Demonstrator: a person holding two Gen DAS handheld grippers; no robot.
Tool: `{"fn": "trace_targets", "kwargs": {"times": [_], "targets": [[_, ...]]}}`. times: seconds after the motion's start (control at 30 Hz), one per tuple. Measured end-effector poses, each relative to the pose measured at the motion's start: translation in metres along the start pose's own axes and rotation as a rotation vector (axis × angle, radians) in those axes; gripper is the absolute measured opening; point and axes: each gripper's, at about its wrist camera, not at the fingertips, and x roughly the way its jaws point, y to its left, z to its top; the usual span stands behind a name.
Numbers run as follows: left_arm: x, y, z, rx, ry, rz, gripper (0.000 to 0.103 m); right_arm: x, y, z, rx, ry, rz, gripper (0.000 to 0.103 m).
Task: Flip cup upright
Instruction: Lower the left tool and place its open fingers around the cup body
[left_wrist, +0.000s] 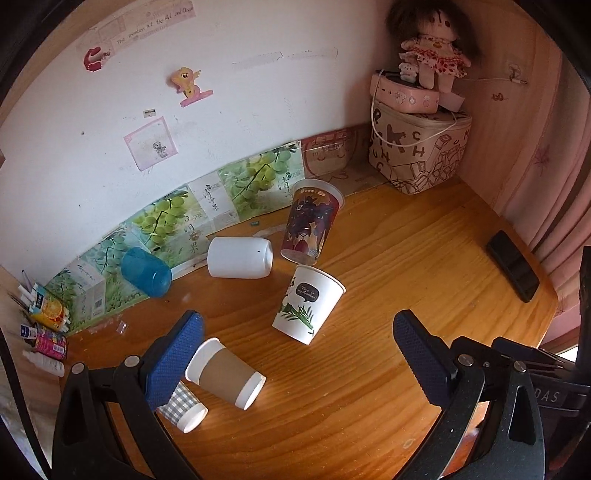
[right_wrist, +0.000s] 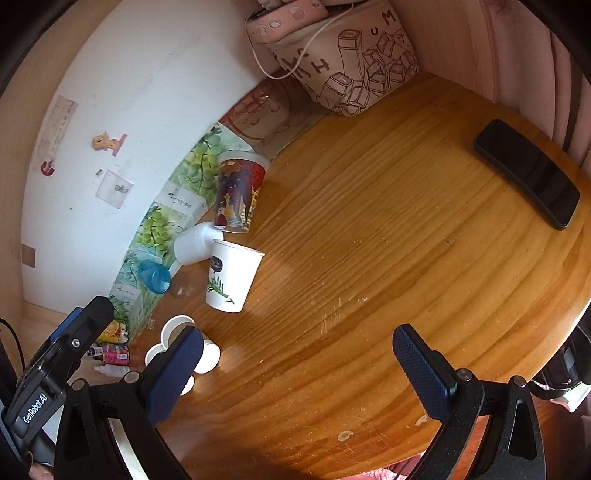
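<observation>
Both grippers hang over the wooden table with nothing between their blue pads. The left gripper is spread wide, and so is the right gripper. Two paper cups stand upright near the wall: a red printed cup and, just in front of it, a white panda cup. A brown-sleeved cup lies on its side just beside the left gripper's left finger, with a checked cup partly hidden under that finger. A white cup and a blue cup lie tipped over by the wall. A black phone rests well apart, near the table's right edge.
</observation>
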Motion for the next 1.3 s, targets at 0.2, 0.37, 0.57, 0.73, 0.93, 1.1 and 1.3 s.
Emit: {"fn": "trace_targets", "kwargs": {"times": [0.2,0.37,0.57,0.73,0.93,1.1,1.3], "targets": [[0.043,0.005,0.014,-0.012,0.078,-0.047,0.102,0.025,-0.005,0.009,0.026,0.030,-0.058,0.103],[0.082,0.001,0.020,0.028,0.146,-0.064,0.102,0.038,-0.008,0.012,0.039,0.054,-0.097,0.103],[0.119,-0.006,0.021,0.075,0.215,-0.068,0.102,0.047,-0.009,0.015,0.054,0.067,-0.129,0.103],[0.144,-0.010,0.017,0.114,0.267,-0.052,0.102,0.051,-0.008,0.016,0.058,0.070,-0.143,0.103],[0.164,-0.011,0.014,0.130,0.290,-0.055,0.102,0.053,-0.004,0.013,0.050,0.072,-0.161,0.103],[0.175,-0.011,0.012,0.134,0.300,-0.051,0.102,0.055,-0.002,0.007,0.046,0.084,-0.174,0.103],[0.184,-0.007,0.009,0.141,0.322,-0.065,0.096,0.057,-0.001,0.001,0.052,0.093,-0.187,0.103]]}}
